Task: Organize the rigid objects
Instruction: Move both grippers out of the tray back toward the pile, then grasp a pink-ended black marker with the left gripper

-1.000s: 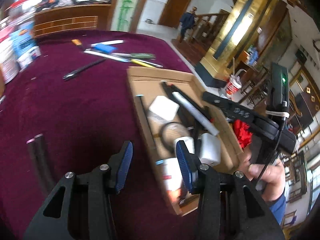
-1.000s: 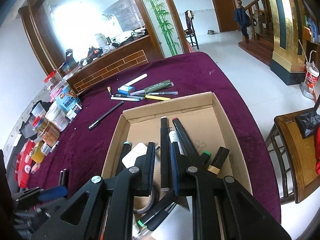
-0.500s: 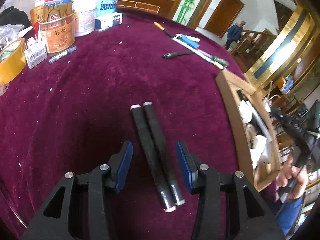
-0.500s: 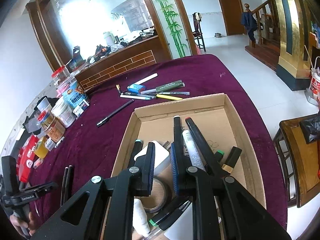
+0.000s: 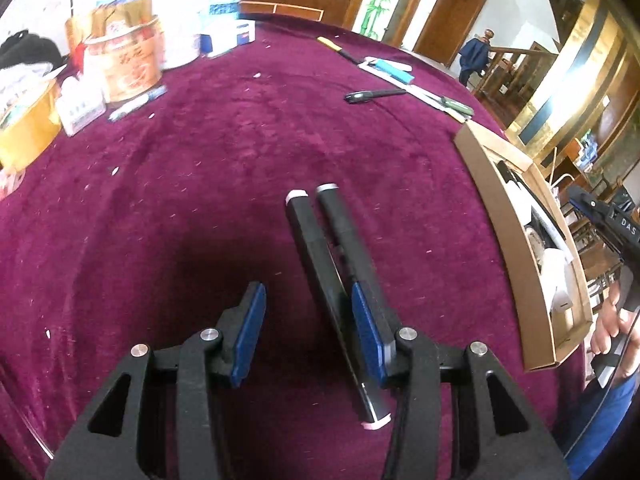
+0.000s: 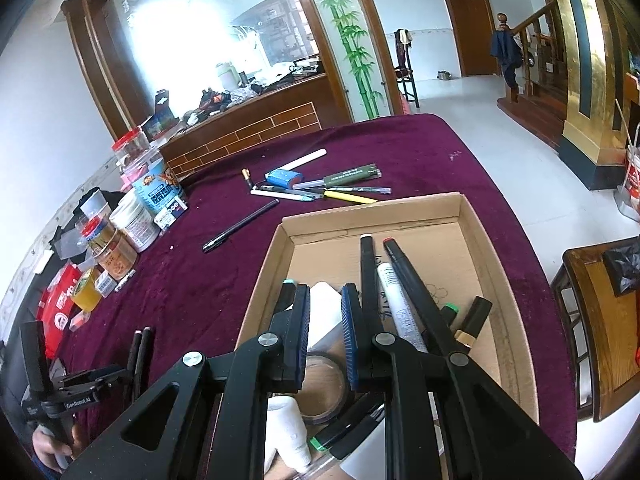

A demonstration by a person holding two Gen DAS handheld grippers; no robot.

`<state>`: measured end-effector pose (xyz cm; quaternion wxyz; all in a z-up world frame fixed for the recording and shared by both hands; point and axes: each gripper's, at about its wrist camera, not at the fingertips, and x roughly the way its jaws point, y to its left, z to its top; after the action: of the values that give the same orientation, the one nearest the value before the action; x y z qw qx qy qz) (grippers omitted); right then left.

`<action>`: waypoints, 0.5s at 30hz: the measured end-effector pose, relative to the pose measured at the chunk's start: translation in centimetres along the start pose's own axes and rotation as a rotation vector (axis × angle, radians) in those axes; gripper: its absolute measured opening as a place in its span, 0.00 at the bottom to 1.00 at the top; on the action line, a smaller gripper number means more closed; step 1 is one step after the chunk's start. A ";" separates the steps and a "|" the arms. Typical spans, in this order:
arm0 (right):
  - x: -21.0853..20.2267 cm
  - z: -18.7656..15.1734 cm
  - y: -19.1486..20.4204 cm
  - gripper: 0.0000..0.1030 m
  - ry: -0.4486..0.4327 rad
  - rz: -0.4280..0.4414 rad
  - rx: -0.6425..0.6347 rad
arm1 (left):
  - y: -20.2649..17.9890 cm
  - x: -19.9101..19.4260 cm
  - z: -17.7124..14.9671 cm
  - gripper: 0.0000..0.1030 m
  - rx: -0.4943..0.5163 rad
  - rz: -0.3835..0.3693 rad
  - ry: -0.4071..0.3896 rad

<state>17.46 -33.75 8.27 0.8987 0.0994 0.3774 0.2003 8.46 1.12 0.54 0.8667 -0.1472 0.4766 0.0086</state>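
left gripper (image 5: 306, 320) fingers gape empty, now over two black markers (image 5: 332, 264), away from the cardboard box (image 5: 496, 216); right gripper (image 6: 325, 328) clenched, unmoved.

Left gripper (image 5: 306, 330) points down at the maroon tablecloth (image 5: 200, 184), jaws apart. Two black markers (image 5: 340, 264) lie side by side, touching, running away from the claw. Nearer marker sits partly between the pads; the right pad (image 5: 366, 332) overlaps the pair, contact unclear. Cardboard box (image 5: 504, 236) well right of the claw. Black pen (image 5: 374, 95) far ahead. Jars (image 5: 128, 64) far ahead-left.
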 end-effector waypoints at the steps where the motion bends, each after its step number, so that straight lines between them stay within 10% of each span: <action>1: 0.0 -0.1 0.2 0.13 0.001 0.000 -0.006 | 0.2 0.0 0.0 0.41 -0.001 -0.010 -0.003; 7: 0.4 -0.5 1.7 0.13 0.008 0.005 -0.053 | -1.4 0.4 -0.4 0.34 0.083 0.097 -0.034; 9: 0.3 -0.7 2.8 0.13 0.009 0.023 -0.083 | -1.1 0.4 -0.4 0.12 0.098 0.145 -0.050; 15: 1.2 -2.3 8.2 0.13 0.092 0.207 -0.144 | 1.4 0.2 0.0 0.12 0.023 0.068 -0.085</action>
<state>14.25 -25.75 8.59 0.8599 0.0637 0.3905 0.3226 8.37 2.43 0.01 0.8870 -0.1205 0.4441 0.0388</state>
